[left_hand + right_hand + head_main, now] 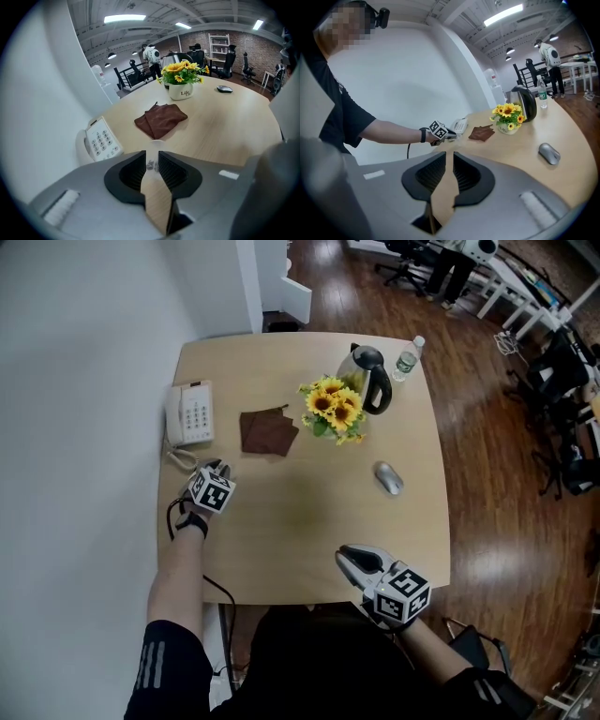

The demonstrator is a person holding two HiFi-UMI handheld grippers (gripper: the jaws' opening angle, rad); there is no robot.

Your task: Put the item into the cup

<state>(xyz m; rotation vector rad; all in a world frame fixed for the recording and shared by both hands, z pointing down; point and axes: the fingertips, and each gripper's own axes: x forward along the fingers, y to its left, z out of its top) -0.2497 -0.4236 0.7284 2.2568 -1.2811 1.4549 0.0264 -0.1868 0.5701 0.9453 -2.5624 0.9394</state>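
Item [151, 164] is showing to me only as a small clear thing with dark marks, sitting in the gap between the jaws of the left gripper [151, 157]. The jaws are standing a narrow way apart, and I am not able to tell whether the pads are touching it. Just past the jaw tips a pale round shape [154, 142] is lying on the table [309, 540]; it may be the cup, but I am not making that out for certain. In the head view the left gripper [211, 466] is hovering near the table's left edge, pointing at the white telephone [190, 413] and sitting just beside its coiled cord [180, 457]; the clear thing is too small to see there. The right gripper [352, 558] is hanging over the near edge of the table, well apart from the left one, and in its own view the right gripper [449, 157] is showing its jaws a narrow slit apart with only bare tabletop between them. Further out I am seeing a folded brown cloth [268, 431] beside the telephone, a white pot of sunflowers [334, 409], a kettle [369, 377] just behind it, a water bottle [407, 359] beside the kettle, and a grey mouse [388, 477] lying alone toward the right side.
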